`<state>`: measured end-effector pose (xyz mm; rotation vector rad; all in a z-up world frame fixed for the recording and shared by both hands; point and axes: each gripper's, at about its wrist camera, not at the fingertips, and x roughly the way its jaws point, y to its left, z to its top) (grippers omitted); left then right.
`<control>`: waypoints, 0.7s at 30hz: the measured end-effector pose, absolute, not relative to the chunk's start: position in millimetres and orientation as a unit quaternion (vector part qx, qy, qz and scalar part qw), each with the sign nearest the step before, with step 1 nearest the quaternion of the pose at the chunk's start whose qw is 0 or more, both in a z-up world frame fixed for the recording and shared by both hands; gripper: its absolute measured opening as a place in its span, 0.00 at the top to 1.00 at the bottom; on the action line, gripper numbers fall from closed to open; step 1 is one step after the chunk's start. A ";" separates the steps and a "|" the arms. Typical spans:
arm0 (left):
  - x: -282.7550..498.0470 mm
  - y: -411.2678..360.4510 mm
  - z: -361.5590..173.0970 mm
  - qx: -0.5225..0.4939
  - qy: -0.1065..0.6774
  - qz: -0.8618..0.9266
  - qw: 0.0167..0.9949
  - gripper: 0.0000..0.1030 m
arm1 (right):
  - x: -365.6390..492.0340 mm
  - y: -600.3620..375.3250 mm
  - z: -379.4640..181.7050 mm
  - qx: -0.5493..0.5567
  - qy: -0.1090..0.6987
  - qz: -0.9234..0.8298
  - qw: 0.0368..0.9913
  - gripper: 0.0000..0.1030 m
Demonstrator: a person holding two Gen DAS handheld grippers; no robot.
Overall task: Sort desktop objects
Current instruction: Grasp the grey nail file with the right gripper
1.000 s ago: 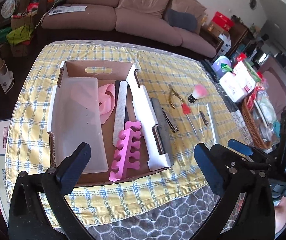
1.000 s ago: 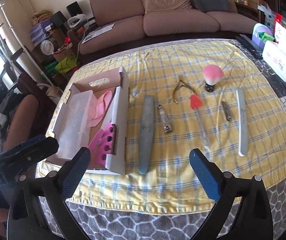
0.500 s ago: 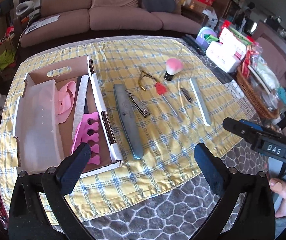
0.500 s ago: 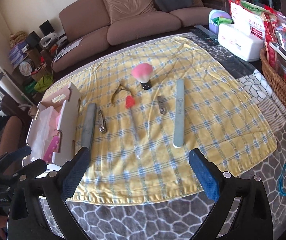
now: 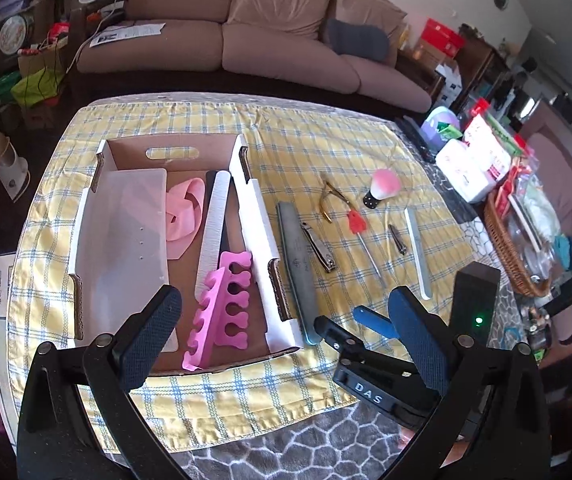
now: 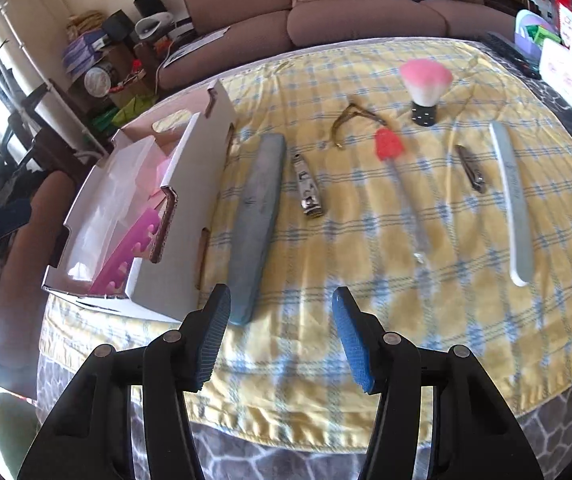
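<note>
A cardboard box lies at the left of the yellow checked cloth, holding a pink toe separator, a white file, a pink band and a clear tray. Right of it lie a grey buffer block, a nail clipper, gold nippers, a red-tipped tool, a pink brush, a small clipper and a pale file. My right gripper hovers low at the buffer's near end, its jaws closing on nothing. My left gripper stands open over the box's front edge.
A wicker basket and a white tissue box crowd the right side. A grey patterned mat shows under the cloth's front edge. A sofa runs behind. A person's arm is left of the box.
My right gripper has dropped toward the cloth, swung back toward the grey buffer and narrowed its jaws. My left gripper's view swung right and back over the box, jaws wide throughout.
</note>
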<state>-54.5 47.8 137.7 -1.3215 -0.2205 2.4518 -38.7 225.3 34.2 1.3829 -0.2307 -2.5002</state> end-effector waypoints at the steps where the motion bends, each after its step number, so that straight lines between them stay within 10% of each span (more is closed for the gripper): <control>1: -55.9 45.1 135.9 -0.468 -0.080 0.863 0.174 0.00 | -43.0 218.9 31.7 0.479 -0.075 -0.864 0.138 0.46; 12: -61.5 30.2 121.1 -0.480 -0.103 0.851 0.186 0.00 | -70.8 213.9 13.1 0.503 -0.112 -0.842 0.156 0.63; 21: -65.9 29.5 102.5 -0.507 -0.090 0.837 0.183 0.00 | -65.6 183.1 17.4 0.514 0.026 -0.841 0.166 0.78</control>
